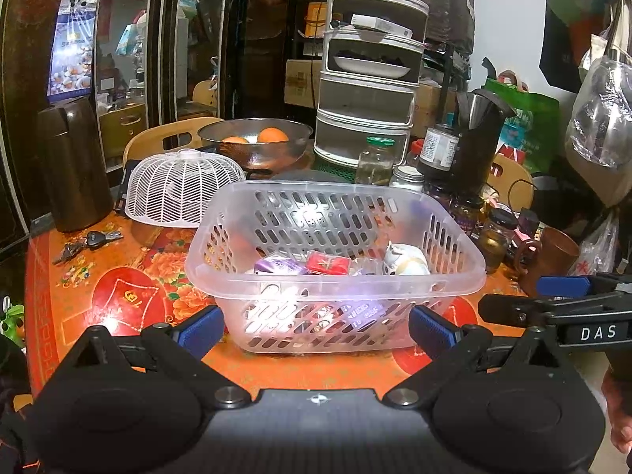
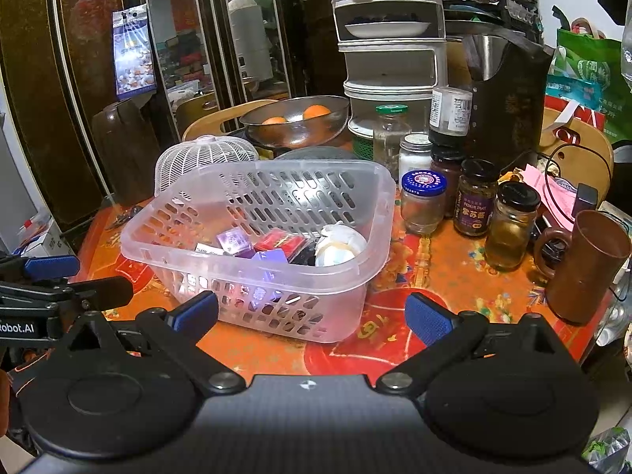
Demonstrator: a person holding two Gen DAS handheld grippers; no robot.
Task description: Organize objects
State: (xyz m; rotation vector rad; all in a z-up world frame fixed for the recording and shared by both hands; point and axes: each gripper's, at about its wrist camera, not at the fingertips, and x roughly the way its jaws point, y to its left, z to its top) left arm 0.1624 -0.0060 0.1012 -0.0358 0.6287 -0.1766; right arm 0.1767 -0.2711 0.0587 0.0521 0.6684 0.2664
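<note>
Your left gripper (image 1: pixel 316 326) and right gripper (image 2: pixel 312 316) hang wide apart and empty before the clear basket (image 1: pixel 335 276) on the orange tablecloth (image 1: pixel 118 300). Small packets (image 1: pixel 328 262) and a white bundle (image 1: pixel 407 262) already lie inside; the jars (image 2: pixel 476 203) beside it look unsorted, so work likely remains.
</note>
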